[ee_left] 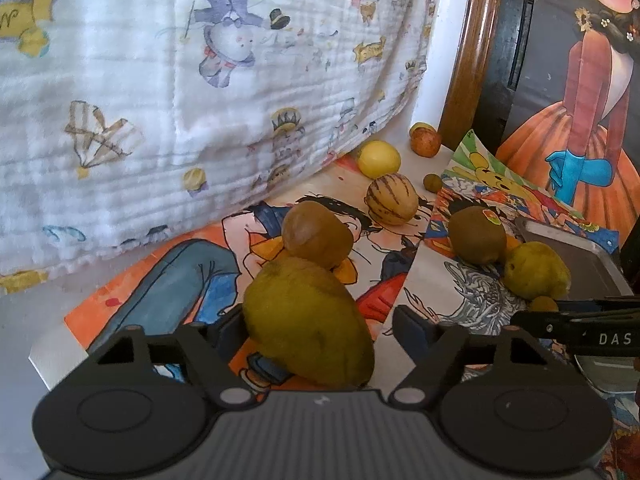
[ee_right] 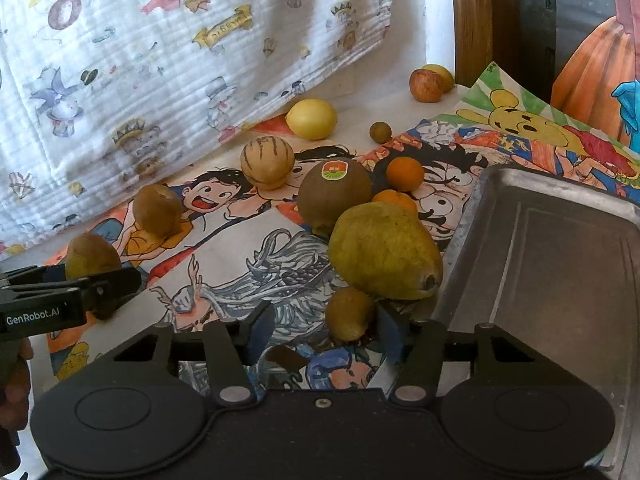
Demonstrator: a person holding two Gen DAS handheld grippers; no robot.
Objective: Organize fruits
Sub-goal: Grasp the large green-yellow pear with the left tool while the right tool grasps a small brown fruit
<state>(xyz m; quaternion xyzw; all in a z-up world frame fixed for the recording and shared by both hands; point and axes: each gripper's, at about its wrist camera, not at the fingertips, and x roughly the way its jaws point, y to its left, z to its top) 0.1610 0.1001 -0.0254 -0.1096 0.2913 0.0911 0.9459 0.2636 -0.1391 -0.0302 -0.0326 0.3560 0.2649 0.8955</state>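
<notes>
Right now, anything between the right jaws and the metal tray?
Yes. The big yellow-green pear lies just ahead of the right gripper, against the grey metal tray rim. A small brownish-green fruit sits between the open jaws.

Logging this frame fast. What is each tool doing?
Left tool: open around a green pear.
Right tool: open, small fruit between its fingers.

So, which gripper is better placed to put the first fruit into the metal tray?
Probably the right gripper: it is open around a small fruit, directly beside the metal tray. The left gripper brackets a pear farther away.
</notes>
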